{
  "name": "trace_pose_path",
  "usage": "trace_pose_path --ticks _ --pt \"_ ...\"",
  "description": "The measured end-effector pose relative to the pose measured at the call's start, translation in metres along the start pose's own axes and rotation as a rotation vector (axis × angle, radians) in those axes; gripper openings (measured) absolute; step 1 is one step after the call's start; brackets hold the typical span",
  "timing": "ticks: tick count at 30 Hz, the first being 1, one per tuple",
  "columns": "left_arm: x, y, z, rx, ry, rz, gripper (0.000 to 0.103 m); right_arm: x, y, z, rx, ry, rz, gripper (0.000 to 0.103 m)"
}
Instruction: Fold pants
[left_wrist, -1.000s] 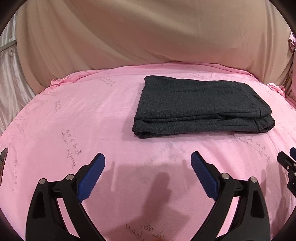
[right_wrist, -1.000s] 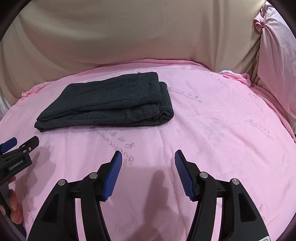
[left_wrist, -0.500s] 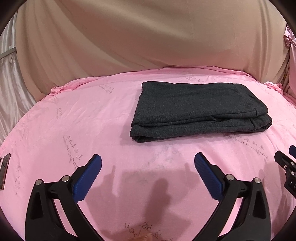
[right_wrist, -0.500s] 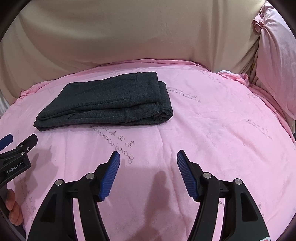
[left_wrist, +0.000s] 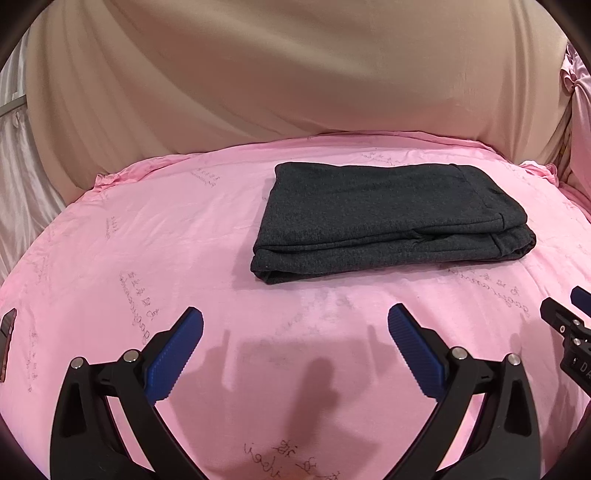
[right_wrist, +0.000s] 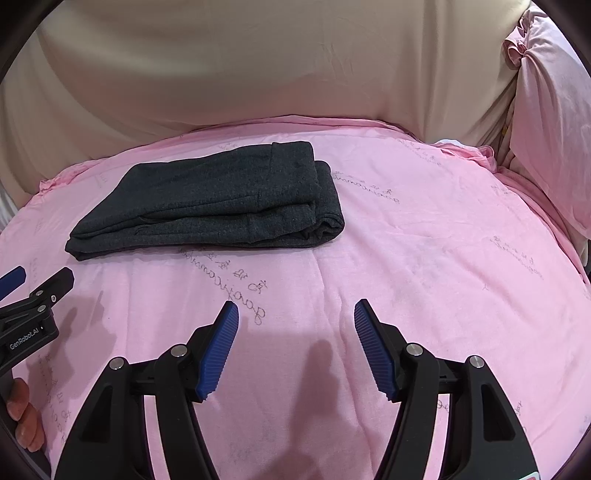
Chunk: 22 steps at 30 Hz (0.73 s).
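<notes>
Dark grey pants (left_wrist: 388, 218) lie folded into a flat rectangle on the pink sheet (left_wrist: 147, 240), toward its far side; in the right wrist view the same pants (right_wrist: 214, 199) sit at upper left. My left gripper (left_wrist: 295, 323) hovers over bare sheet short of the pants, open wide, nothing between its blue pads. My right gripper (right_wrist: 296, 314) is also open and empty, nearer than the pants and to their right. Each view catches the other gripper at its edge: the right one (left_wrist: 569, 325) and the left one (right_wrist: 33, 291).
A beige draped cloth (left_wrist: 295, 74) rises behind the bed. A pink pillow (right_wrist: 554, 122) stands at the far right. A dark flat object (left_wrist: 7, 343) lies at the sheet's left edge. The person's fingers (right_wrist: 22, 417) show at lower left in the right wrist view.
The left gripper's jaws have spread a little wider. The pants and the right gripper stay where they were.
</notes>
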<state>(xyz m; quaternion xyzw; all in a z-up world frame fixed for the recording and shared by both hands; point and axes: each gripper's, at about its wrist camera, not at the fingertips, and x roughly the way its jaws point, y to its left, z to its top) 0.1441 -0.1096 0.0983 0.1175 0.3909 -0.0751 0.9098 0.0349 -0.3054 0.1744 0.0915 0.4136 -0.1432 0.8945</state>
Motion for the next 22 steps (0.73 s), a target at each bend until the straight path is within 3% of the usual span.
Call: trace_pose_path --ticks 12,17,22 --pt "0.0059 0.0057 -0.0006 -0.030 0.021 -0.024 0.098 0.0001 0.0009 -0.0008 -0.008 0.004 -0.012 0.064" --pt "0.0024 -0.0004 -0.0010 0.000 0.002 0.020 0.098 -0.0003 -0.0007 -0.0006 -0.008 0.002 -0.013 0.065" --pt "0.0030 -0.0021 -0.0006 0.011 0.006 0.008 0.098 -0.0011 -0.0038 -0.0003 -0.009 -0.001 -0.012 0.066"
